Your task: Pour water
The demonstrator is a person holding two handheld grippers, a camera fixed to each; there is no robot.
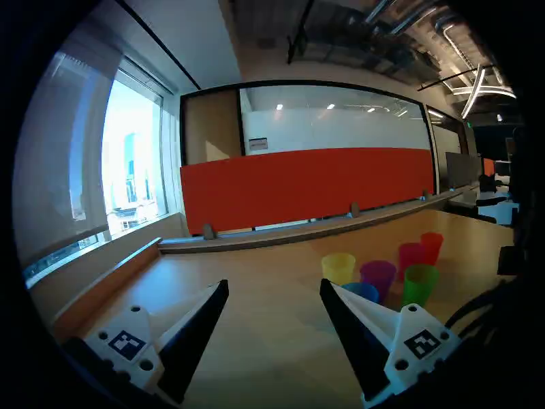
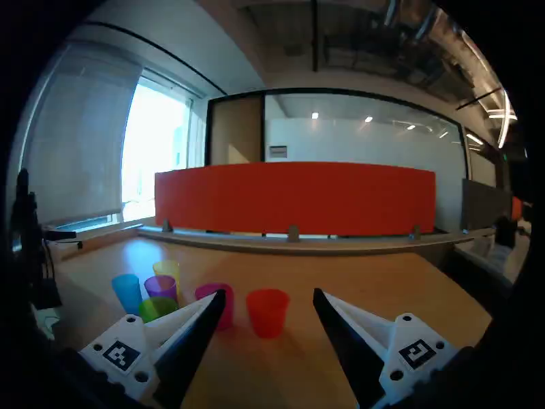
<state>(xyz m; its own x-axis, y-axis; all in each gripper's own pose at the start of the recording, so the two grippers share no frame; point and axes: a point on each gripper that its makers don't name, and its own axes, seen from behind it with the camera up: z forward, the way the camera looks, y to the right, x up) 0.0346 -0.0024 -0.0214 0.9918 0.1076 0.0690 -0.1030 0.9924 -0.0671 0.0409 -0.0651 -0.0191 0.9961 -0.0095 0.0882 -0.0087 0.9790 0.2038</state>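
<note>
Right gripper view: red cup stands ahead, between the parted, empty fingers.

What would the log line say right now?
left claw open, empty | right claw open, empty | red cup ahead of right claw

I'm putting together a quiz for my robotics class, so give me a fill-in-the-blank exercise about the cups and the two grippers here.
In the right gripper view, the cup partly hidden behind the purple cup is ____.
The wooden table holds ____ coloured cups.
The left gripper and the right gripper both have their jaws ____, gripping nothing.
Missing words: yellow, six, open.
</note>
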